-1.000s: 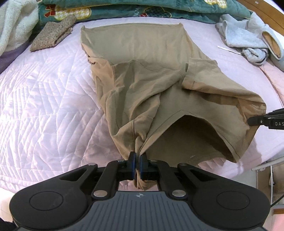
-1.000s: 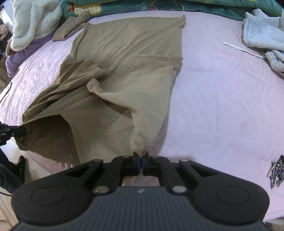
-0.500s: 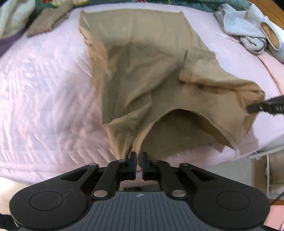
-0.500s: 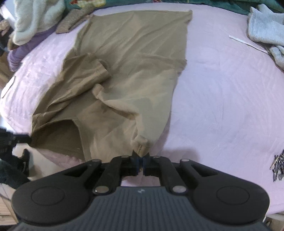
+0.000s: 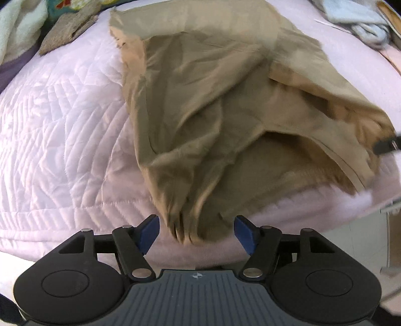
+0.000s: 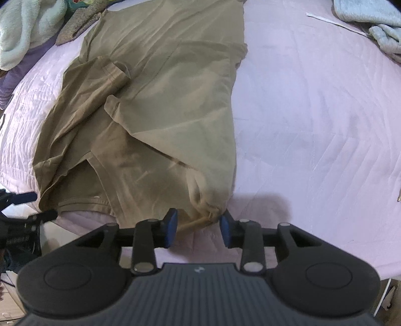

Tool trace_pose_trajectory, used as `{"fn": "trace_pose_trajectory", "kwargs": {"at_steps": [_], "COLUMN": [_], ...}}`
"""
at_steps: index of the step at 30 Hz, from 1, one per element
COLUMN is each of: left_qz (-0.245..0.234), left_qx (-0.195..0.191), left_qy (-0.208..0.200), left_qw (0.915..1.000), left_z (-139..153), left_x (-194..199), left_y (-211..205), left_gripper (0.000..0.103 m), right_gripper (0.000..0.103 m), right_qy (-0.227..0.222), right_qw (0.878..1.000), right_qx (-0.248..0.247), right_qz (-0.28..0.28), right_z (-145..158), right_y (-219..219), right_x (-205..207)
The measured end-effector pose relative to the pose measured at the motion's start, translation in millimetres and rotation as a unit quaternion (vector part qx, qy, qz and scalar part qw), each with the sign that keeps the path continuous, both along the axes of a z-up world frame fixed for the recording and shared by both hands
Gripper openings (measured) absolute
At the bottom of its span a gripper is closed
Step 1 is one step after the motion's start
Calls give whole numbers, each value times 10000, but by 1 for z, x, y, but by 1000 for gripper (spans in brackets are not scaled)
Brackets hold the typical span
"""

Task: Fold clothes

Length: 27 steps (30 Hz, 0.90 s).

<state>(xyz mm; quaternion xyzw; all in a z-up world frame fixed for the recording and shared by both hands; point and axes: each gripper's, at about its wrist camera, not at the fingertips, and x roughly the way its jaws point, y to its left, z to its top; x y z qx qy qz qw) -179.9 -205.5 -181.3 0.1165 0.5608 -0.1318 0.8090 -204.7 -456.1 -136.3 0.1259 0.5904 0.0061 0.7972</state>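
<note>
Scene: a bed [image 5: 62, 130] under a pale pink quilted cover, seen from two cameras looking steeply down along each hand-held gripper.
Left edge of both frames: a fluffy pale green blanket [image 6: 27, 30] and a small brown speckled cloth [image 5: 67, 27] lie in the upper left, well apart from the work.
Garment: a khaki T-shirt [image 5: 213, 95] fills the middle of the left wrist frame and the left and centre of the right wrist frame. It lies on the bed, part folded, its near end at the lower edge of the mattress.
Left hand-held gripper [image 5: 198, 232]: lower centre of its frame. Its blue pads stand wide apart and the jaws are opening; a bunched corner of the shirt sits between them, not pressed.
Right hand-held gripper [image 6: 199, 230]: lower centre of its frame. The jaws are opening, less wide; a puckered corner and hem lie between the pads, seemingly loose.
Handling: likely light, thin, limp knit. It will drape, wrinkle and sag from any single point, so it wants two matched holds.
Where to hold: judged best at hemmed corners or seams, where the fabric is doubled.
Right edge: pale blue clothes [image 6: 371, 20] lie heaped in the upper right.
</note>
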Motion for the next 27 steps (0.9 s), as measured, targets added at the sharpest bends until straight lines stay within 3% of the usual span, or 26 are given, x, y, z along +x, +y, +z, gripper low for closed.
{"fn": "trace_pose_trajectory", "kwargs": {"at_steps": [3,5,6,8,10,13,19,20,21,22,27], "left_qz": [378,362,258,135,94,117,65,74,83,98,106], "left_qx": [-146,-230,-243,-307,-336,-429,-487,-504,-530,-560,-746], "left_qy": [160,60,7,-50,-85,-5,79,84,87,91,51], "left_qw": [9991,9991,9994,9994,9994,9990,9988,9987,9985,9983,9971], "left_z": [-10,-13,-13,-11,-9,-9,-7,-8,-9,-9,1], "left_x": [12,13,15,17,20,25,28,28,28,29,28], "left_y": [9,8,5,-1,-2,2,6,7,7,7,11], "left_gripper": [69,71,66,30,10,6,5,5,5,4,4], "right_gripper": [39,40,40,41,42,44,50,47,19,6,6], "right_qy": [3,38,59,60,53,-36,-225,-253,-317,-308,-441], "right_qw": [9999,9999,9998,9995,9992,9984,9992,9993,9994,9995,9988], "right_qx": [17,4,8,58,22,175,147,130,54,1,89], "right_qz": [-109,-167,-207,-306,-384,-535,-284,-233,-114,42,202], "right_z": [-4,-6,-8,-12,-14,-16,-30,-31,-31,-31,-16], "right_y": [-4,-7,-8,-11,-13,-12,7,9,12,14,9], "right_x": [-1,-2,-3,-6,-8,-11,6,8,9,10,9]}}
